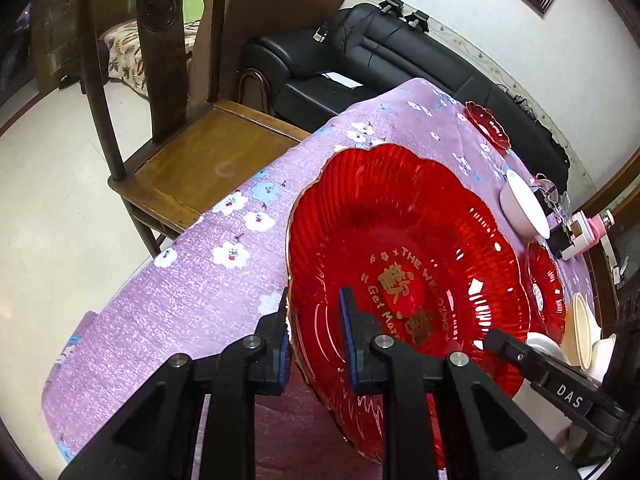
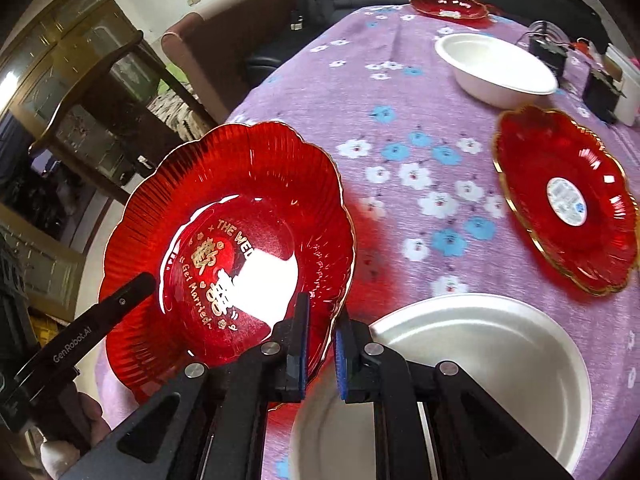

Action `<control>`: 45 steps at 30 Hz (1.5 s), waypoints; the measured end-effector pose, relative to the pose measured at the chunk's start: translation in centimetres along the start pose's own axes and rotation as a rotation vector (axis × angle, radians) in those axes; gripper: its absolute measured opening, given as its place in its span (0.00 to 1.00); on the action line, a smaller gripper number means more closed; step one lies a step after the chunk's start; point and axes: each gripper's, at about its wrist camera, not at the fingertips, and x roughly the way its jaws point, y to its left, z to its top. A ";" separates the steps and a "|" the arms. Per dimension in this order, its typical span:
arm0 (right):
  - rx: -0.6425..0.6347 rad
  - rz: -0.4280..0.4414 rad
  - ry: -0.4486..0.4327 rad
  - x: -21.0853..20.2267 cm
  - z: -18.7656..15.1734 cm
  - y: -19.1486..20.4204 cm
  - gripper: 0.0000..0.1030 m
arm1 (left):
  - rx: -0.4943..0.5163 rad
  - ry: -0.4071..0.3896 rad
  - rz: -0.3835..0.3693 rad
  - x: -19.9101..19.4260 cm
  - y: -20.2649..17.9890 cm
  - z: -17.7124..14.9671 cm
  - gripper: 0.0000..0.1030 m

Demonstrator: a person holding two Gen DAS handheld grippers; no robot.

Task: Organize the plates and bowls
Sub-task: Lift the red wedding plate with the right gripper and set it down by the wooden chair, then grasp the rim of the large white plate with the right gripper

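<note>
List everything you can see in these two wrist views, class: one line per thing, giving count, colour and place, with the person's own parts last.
large plate: one, red with gold lettering, lifted and tilted, held by both tools at opposite rims
smaller plates: two, red, gold-edged; one on the cloth with a white sticker, one at the far edge
bowls: two clearly seen, white; one far on the cloth, one nearest the right tool
tablecloth: one, purple with white and blue flowers
wooden chair: one, brown, beside the table
sofa: one, black, behind the table
left tool: black, blue pads, on the rim
right tool: black, blue pads, on the rim
</note>
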 end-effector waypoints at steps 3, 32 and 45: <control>-0.014 0.031 0.006 -0.1 -0.5 0.4 0.15 | -0.024 -0.012 0.006 -0.6 0.6 -0.1 0.21; 0.090 -0.051 -0.280 -11.6 -8.2 -10.7 0.58 | 0.183 -0.249 0.004 -12.1 -8.6 -11.3 0.75; 0.095 0.060 -0.228 -6.7 -9.1 -12.7 0.13 | 0.303 -0.292 0.122 -12.9 -12.1 -13.0 0.79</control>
